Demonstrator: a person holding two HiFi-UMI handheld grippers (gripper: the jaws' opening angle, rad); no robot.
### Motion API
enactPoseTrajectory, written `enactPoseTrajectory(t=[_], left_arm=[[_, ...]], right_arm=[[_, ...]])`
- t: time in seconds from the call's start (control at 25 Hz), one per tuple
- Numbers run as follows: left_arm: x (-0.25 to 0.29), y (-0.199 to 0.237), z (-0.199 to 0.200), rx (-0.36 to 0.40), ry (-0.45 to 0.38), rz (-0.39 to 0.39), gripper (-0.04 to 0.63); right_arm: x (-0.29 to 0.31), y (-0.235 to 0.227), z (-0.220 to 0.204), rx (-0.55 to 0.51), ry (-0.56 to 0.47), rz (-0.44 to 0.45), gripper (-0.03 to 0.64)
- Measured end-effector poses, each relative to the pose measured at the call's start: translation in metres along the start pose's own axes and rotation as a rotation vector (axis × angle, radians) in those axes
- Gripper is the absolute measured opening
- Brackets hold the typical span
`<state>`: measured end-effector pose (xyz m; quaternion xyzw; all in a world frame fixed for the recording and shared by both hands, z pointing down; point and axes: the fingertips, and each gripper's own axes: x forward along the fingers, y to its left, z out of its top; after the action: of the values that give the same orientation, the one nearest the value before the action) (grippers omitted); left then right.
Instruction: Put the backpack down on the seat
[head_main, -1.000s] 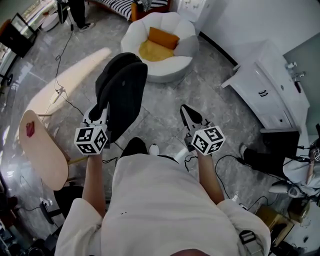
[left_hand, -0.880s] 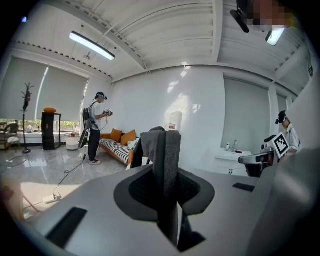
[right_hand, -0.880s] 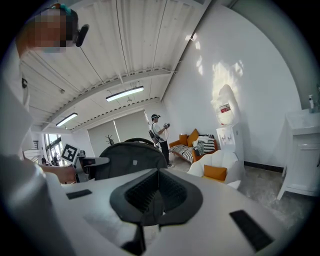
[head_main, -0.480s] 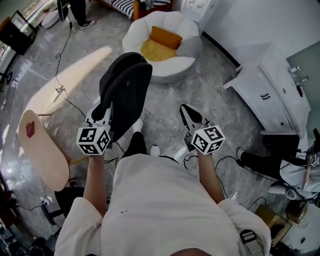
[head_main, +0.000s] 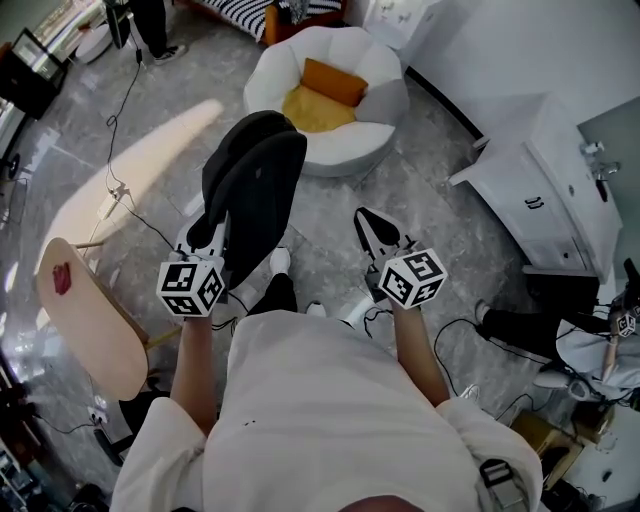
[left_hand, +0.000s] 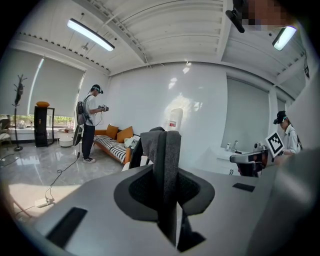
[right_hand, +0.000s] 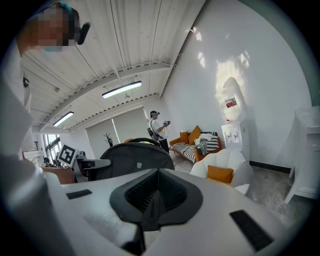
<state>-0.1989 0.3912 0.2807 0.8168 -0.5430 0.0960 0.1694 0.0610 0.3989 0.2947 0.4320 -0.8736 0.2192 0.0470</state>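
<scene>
left gripper (head_main: 203, 232): you have its dark ribbed fingers (left_hand: 142, 189) clamped on a flat strap (left_hand: 167, 160) of grey woven webbing.
backpack (head_main: 255, 190): a rounded shell of soft dark-grey fabric. You hold it by that strap, clear of the floor and short of the seat.
right gripper (head_main: 368, 225): you carry it beside the bag, apart from it. Its ribbed fingers (right_hand: 142, 192) are pressed together with nothing between them.
seat (head_main: 345, 150): a low, white, padded chair shaped like petals, ahead of you. An orange cushion (head_main: 335, 80) leans on its back and a yellow pad (head_main: 310, 108) lies in its hollow.
floor (head_main: 330, 220): glossy tiles, grey and marbled.
cabinet (head_main: 540, 190): white, boxy and matte, off to your right.
</scene>
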Motion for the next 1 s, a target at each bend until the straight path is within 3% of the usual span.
enactPoseTrajectory(t=[0.24, 1.0], left_arm=[[0.038, 0.027, 0.015, 0.008, 0.011, -0.016, 0.077], [0.124, 0.108, 0.054, 0.006, 0.033, -0.098, 0.077]], right_arm=[[0.043, -0.010, 0.018, -0.044, 0.019, 0.006, 0.023], [0.162, -0.023, 0.063, -0.043, 0.010, -0.029, 0.023]])
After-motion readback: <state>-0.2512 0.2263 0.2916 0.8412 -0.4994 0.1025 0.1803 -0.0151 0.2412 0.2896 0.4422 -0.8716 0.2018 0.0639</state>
